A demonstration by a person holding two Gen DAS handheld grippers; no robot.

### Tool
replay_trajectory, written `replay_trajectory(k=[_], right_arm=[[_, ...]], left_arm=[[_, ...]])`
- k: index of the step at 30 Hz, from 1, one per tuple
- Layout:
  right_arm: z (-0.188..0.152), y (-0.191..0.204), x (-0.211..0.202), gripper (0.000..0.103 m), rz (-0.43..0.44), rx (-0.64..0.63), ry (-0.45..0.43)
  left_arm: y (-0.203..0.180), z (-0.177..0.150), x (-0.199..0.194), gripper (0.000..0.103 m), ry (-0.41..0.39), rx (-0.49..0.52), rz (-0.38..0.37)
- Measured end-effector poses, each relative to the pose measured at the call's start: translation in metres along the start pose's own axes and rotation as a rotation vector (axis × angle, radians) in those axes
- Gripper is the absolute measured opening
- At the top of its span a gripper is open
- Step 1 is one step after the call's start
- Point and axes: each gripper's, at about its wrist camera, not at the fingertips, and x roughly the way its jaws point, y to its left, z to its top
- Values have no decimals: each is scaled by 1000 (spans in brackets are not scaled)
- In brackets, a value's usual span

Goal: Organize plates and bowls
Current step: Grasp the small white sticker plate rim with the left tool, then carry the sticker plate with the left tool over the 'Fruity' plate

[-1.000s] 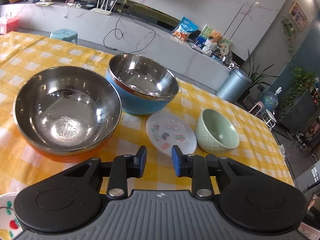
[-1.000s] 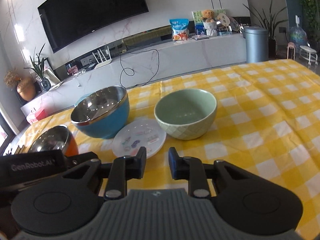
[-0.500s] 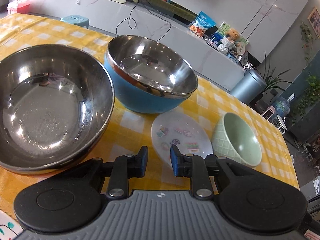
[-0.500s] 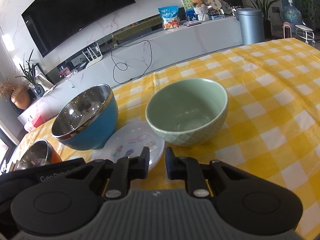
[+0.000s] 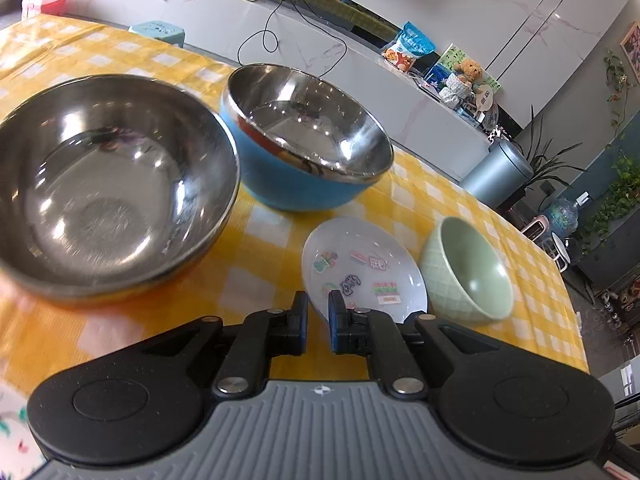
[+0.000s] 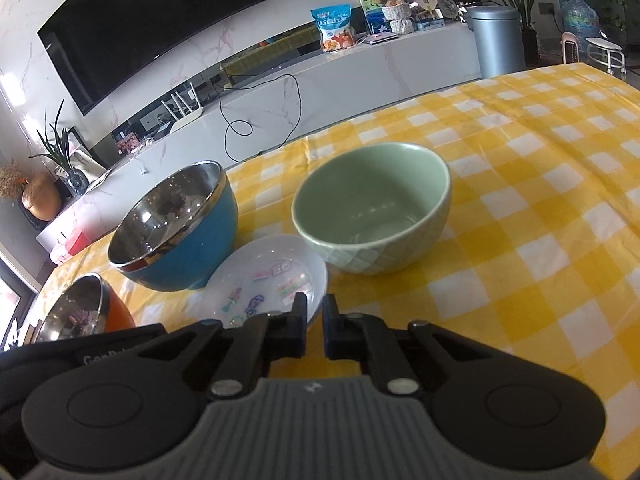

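Observation:
On the yellow checked tablecloth (image 5: pixel 460 196) stand an orange steel-lined bowl (image 5: pixel 104 184), a blue steel-lined bowl (image 5: pixel 304 140), a small white sticker plate (image 5: pixel 360 268) and a pale green bowl (image 5: pixel 468 272). My left gripper (image 5: pixel 318 312) is nearly closed and empty, just in front of the plate's near edge. In the right wrist view the green bowl (image 6: pixel 372 208), plate (image 6: pixel 268 284), blue bowl (image 6: pixel 176 232) and orange bowl (image 6: pixel 80 312) show. My right gripper (image 6: pixel 315 316) is nearly closed and empty at the plate's near right rim.
Another patterned plate's edge (image 5: pixel 16 432) shows at the bottom left. The left gripper's body (image 6: pixel 80 356) sits low left in the right wrist view. Beyond the table's far edge are a white TV bench (image 6: pixel 320 76), a grey bin (image 6: pixel 498 40) and a blue stool (image 5: pixel 158 32).
Both grippers have narrowed their jaws and moved forward toward the sticker plate. The bowls and plate have stayed in place.

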Motion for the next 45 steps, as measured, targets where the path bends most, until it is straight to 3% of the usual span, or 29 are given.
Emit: replay_trajectory(k=[14, 23, 33, 45], right_arm=[[-48, 13, -86, 4, 33, -6, 34], [-85, 46, -126, 4, 131, -57, 81], [-122, 90, -130, 4, 207, -146, 161], [-135, 100, -122, 4, 192, -183, 212]], left_arm=[[21, -37, -85, 11, 57, -66, 12], [59, -52, -145, 11, 17, -128, 44], [113, -65, -178, 11, -16, -229, 109], [132, -75, -175, 11, 14, -271, 117]])
